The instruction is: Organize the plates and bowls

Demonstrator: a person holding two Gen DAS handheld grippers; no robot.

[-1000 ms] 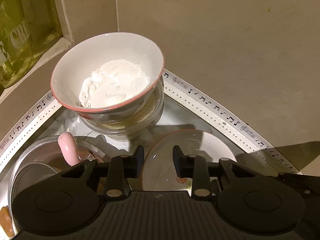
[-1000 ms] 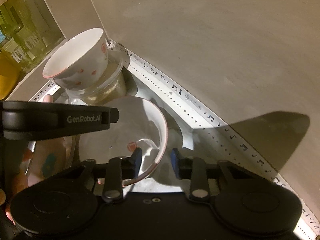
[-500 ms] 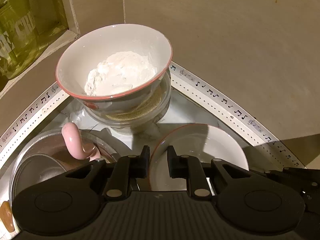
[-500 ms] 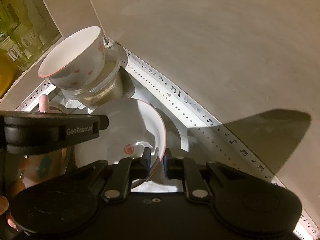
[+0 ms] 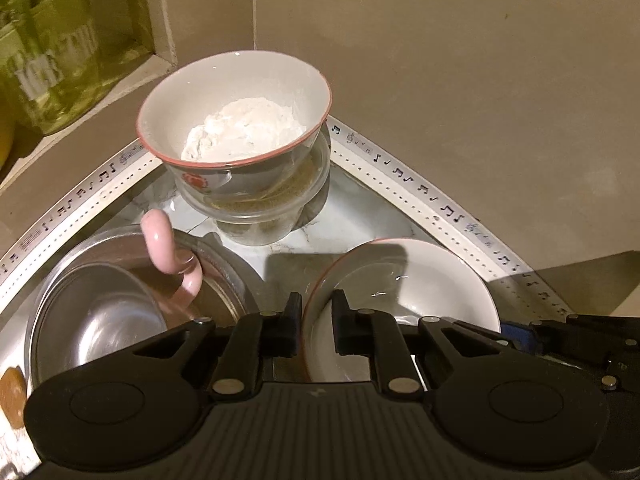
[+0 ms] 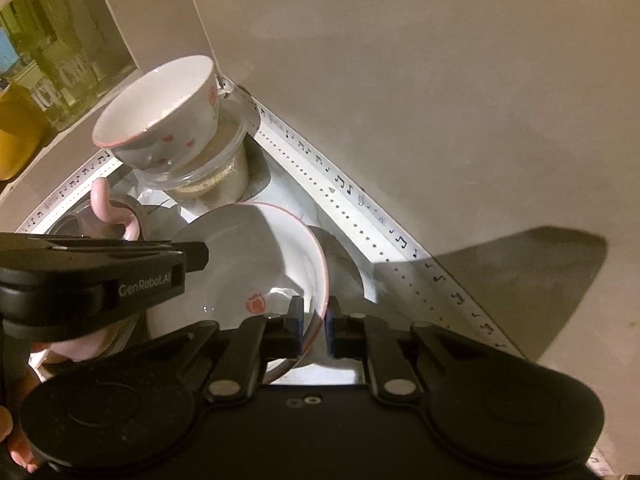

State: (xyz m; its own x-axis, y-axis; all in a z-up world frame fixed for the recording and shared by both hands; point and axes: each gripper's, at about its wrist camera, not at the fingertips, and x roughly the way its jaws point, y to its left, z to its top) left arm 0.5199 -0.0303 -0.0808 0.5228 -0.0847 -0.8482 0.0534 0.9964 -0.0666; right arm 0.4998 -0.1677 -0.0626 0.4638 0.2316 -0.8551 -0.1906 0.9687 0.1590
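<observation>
A white bowl with a red rim (image 5: 416, 280) (image 6: 256, 264) sits on the marble counter. My left gripper (image 5: 316, 320) is shut on its left rim. My right gripper (image 6: 314, 316) is shut on its right rim. A second red-rimmed bowl holding white flour (image 5: 240, 120) (image 6: 160, 120) rests tilted on top of a glass bowl (image 5: 264, 204) (image 6: 212, 176) in the corner.
A steel bowl with a glass lid (image 5: 104, 304) and a pink handle (image 5: 160, 240) (image 6: 102, 204) sits at the left. Beige walls close in behind and at the right. A music-note tape strip (image 5: 440, 204) edges the counter. A window ledge with a yellow-green jar (image 5: 52, 60) is at upper left.
Both grippers have closed onto the rim of the near white bowl, one on each side. The left wrist view has risen and pulled back slightly.
</observation>
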